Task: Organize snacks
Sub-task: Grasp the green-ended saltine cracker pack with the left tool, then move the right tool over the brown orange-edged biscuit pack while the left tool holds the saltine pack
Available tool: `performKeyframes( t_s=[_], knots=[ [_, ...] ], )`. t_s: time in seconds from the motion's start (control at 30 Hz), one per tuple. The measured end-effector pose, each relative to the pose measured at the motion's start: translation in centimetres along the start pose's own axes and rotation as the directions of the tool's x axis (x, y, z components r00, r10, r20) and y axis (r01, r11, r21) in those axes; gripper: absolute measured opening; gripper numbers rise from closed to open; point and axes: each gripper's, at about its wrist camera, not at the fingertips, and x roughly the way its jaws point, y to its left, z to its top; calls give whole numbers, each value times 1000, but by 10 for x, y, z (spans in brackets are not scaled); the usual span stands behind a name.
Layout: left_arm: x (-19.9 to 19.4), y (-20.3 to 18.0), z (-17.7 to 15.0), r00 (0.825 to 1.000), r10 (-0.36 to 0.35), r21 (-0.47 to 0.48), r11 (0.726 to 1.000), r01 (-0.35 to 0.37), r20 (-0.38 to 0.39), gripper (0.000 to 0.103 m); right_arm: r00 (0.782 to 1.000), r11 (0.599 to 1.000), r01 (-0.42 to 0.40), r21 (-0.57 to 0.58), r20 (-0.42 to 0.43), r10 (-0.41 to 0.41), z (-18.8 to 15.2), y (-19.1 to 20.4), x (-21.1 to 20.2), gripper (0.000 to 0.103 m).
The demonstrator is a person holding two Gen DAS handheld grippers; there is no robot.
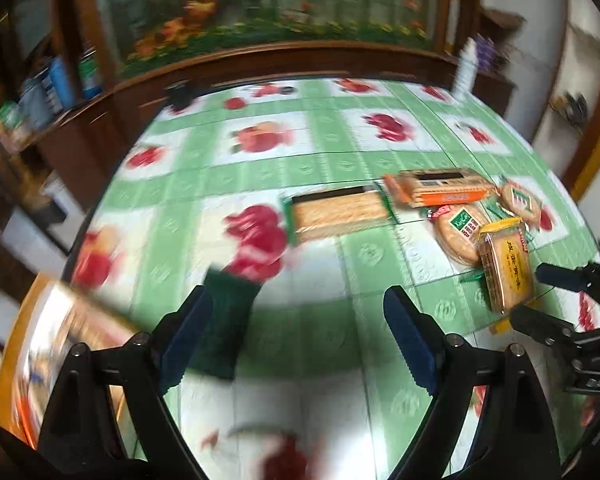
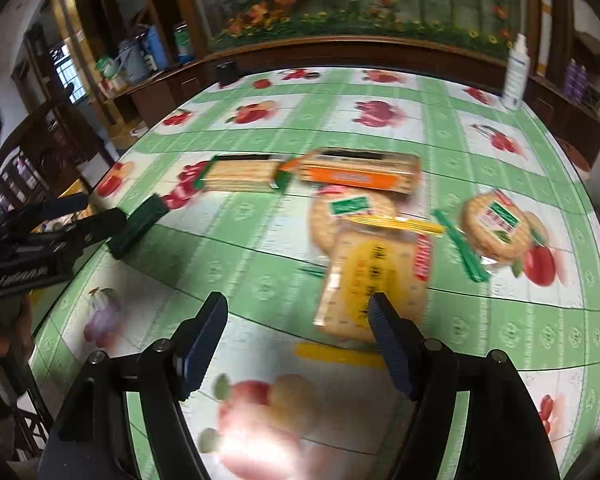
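Note:
Several cracker packs lie on the table with the green fruit cloth [image 2: 260,264]. A green-ended long pack [image 1: 336,213] [image 2: 240,176] lies beside an orange long pack [image 1: 436,189] [image 2: 360,172]. Two round biscuit packs [image 2: 348,212] [image 2: 496,224] and a yellow square pack [image 1: 504,266] [image 2: 368,280] lie to the right. A dark green pack [image 1: 228,320] [image 2: 138,226] lies next to my left gripper's left finger. My left gripper [image 1: 298,308] is open and holds nothing. My right gripper [image 2: 296,312] is open, its right finger over the yellow pack's near edge.
An orange box [image 1: 56,356] stands off the table's left edge. A white bottle [image 2: 514,74] stands at the far right edge. A small black object [image 2: 226,72] sits at the far edge. A wooden cabinet and shelves with jars stand behind and left.

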Motion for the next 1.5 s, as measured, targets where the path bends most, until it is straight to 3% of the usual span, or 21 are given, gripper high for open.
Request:
performKeyframes(
  t_s=[0.13,0.23,0.37,0.47,0.6,0.73,0.97,1.13,1.3,1.4,1.5],
  knots=[
    [37,-14,26,995,-60,119,991,69,-75,88,1000,1000,0,25,-6,0,-1,-17,2,73],
    [54,-21,40,994,-72,204,975,88,-84,87,1000,999,14,33,-15,-13,1,-25,6,73],
    [74,-32,54,990,-107,353,926,133,-94,87,1000,999,14,47,-19,-13,7,-33,10,73],
    [93,-35,61,981,-117,432,885,174,-156,88,1000,999,15,40,-18,-14,12,-35,11,73],
    [110,-33,65,964,-168,454,856,245,-204,87,1000,999,14,30,-17,-14,23,-39,15,73],
    [118,-37,68,965,-172,511,823,250,-196,88,1000,999,4,39,-27,-3,42,-44,25,74],
    [127,-31,75,952,-209,445,847,291,-224,90,999,998,37,51,-10,-37,88,-54,42,74],
    [125,-27,68,931,-254,391,854,343,-263,90,993,992,121,45,1,-121,128,-65,58,75],
    [122,-31,62,928,-257,366,864,346,-269,91,974,980,192,44,-127,-185,144,-86,103,77],
    [121,-35,60,928,-254,365,865,345,-274,92,973,989,143,28,-190,-135,131,-82,110,77],
    [121,-35,60,928,-252,357,869,342,-274,92,981,1000,9,13,-192,-6,112,-66,94,77]
  ],
)
